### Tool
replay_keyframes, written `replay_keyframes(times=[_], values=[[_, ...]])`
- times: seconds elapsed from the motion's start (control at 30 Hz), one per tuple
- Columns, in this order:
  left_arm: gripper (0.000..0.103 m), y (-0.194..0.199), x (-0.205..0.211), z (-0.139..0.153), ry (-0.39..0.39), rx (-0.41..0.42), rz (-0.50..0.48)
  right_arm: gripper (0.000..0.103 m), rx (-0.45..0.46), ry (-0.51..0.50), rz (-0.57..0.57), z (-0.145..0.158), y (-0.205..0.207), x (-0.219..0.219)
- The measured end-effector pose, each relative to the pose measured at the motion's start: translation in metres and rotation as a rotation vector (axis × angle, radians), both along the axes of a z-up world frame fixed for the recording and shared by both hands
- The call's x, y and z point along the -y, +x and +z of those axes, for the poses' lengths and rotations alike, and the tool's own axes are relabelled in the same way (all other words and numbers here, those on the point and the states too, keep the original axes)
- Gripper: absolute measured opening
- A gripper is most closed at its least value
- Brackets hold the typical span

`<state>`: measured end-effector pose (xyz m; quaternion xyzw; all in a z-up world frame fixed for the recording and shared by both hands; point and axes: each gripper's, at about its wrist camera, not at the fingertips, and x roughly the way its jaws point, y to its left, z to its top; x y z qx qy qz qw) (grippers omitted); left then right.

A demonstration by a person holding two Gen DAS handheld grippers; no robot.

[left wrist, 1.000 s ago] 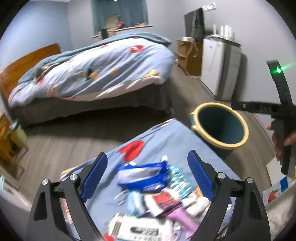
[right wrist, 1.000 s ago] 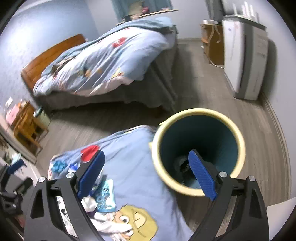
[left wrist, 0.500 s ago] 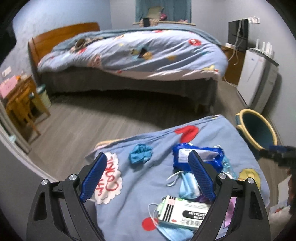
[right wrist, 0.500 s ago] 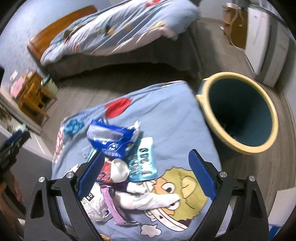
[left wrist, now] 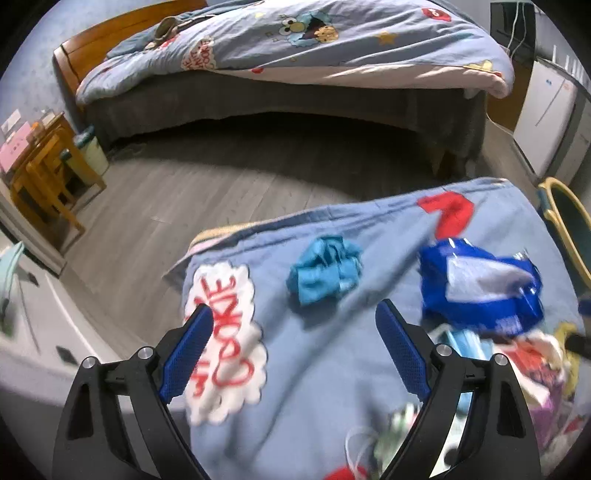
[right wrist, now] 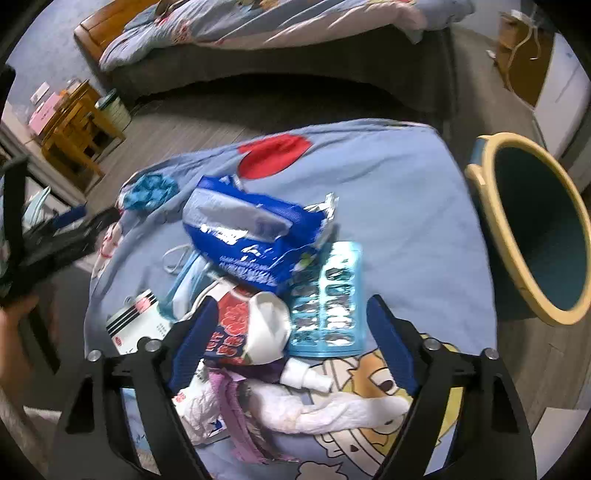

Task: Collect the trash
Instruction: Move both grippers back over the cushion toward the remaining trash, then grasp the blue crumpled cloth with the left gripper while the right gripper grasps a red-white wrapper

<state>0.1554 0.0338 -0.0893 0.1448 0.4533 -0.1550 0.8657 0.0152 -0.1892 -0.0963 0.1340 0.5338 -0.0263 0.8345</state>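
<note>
Blue foil wrapper point(right wrist: 255, 236) lies on the cartoon-print cloth point(right wrist: 399, 206) — a blister pack point(right wrist: 327, 299) and paper cup point(right wrist: 255, 328) just beside it, the bin point(right wrist: 532, 229) off the cloth's edge. Right gripper point(right wrist: 290, 345) is closing, pads touching nothing; left gripper point(left wrist: 295, 350) hangs wide and empty near a crumpled blue wad point(left wrist: 325, 269).

A bed point(left wrist: 295, 55) with a blue cartoon-print quilt point(left wrist: 314, 33) and a wooden headboard point(left wrist: 92, 40) fills the far side of the room. Left of the bed stands a small wooden table point(left wrist: 40, 162); right of it, a white cabinet point(left wrist: 550, 110). Grey wood floor point(left wrist: 177, 199) lies before the bed.
</note>
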Motion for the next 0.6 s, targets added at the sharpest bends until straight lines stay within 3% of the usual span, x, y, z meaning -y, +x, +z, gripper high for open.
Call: replay_keyframes(times=[0.2,0.33,0.43,0.57,0.6], values=[[0.089,0.025,0.014,-0.014,-0.013,-0.005,-0.012,0.068,-0.004,0.0,0.069,-0.004,0.003,-0.01],[0.088,0.034,0.019,-0.026,0.0,-0.023,-0.01,0.054,-0.024,0.026,0.08,-0.01,0.004,-0.009],[0.077,0.036,0.02,-0.034,0.017,-0.041,-0.017,0.044,-0.043,0.026,0.105,-0.016,0.006,-0.013],[0.05,0.031,0.026,-0.038,0.025,-0.06,-0.058,0.021,-0.073,0.048,0.116,-0.023,0.008,-0.015],[0.045,0.029,0.027,-0.037,0.034,-0.051,-0.066,0.019,-0.073,0.05,0.117,-0.022,0.008,-0.014]])
